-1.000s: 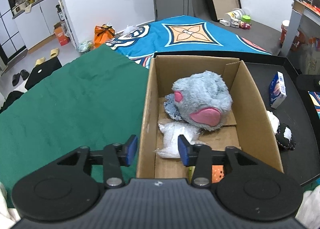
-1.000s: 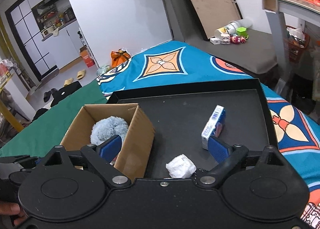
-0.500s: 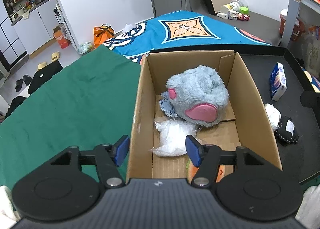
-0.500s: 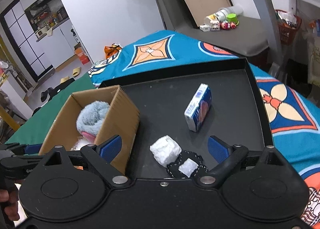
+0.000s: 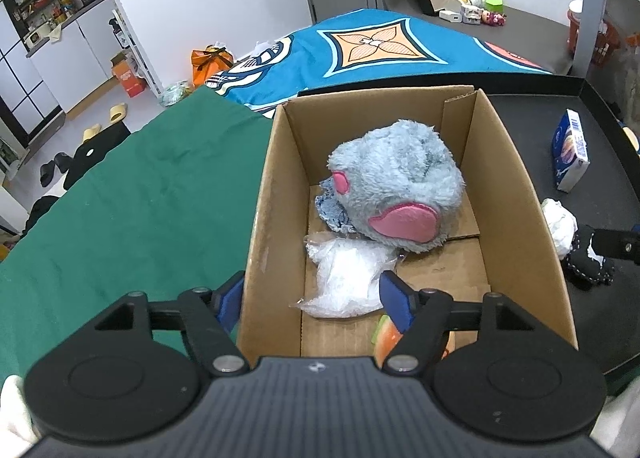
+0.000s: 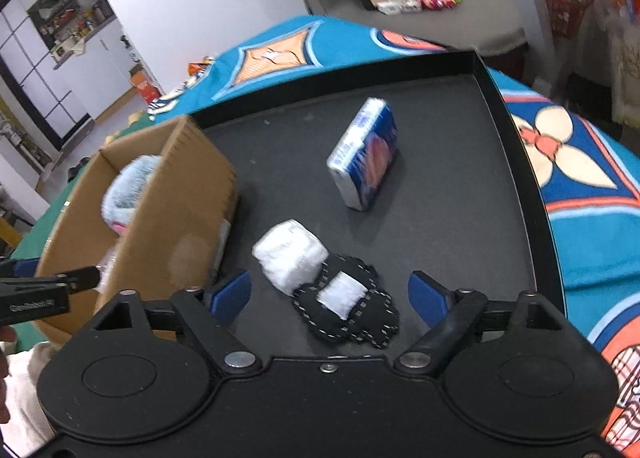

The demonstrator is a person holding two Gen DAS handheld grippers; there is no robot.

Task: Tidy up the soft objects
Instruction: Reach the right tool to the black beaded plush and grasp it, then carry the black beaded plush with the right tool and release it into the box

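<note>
Right wrist view: right gripper point(image 6: 330, 296) wide open above the black pouch point(image 6: 348, 308) beside the cardboard box point(image 6: 176, 213) — soft, light; pinch its middle. Left gripper point(image 5: 312, 300) open, empty.

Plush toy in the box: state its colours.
Grey-blue fur with pink ears, clearest in the left wrist view.

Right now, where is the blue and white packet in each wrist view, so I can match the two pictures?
Left wrist view: the blue and white packet sits at the far right edge, on the black tray, beyond the cardboard box.
Right wrist view: it lies just above center, beyond the white bundle.
Shared landmark: the cardboard box, left of the packet in both.
</note>
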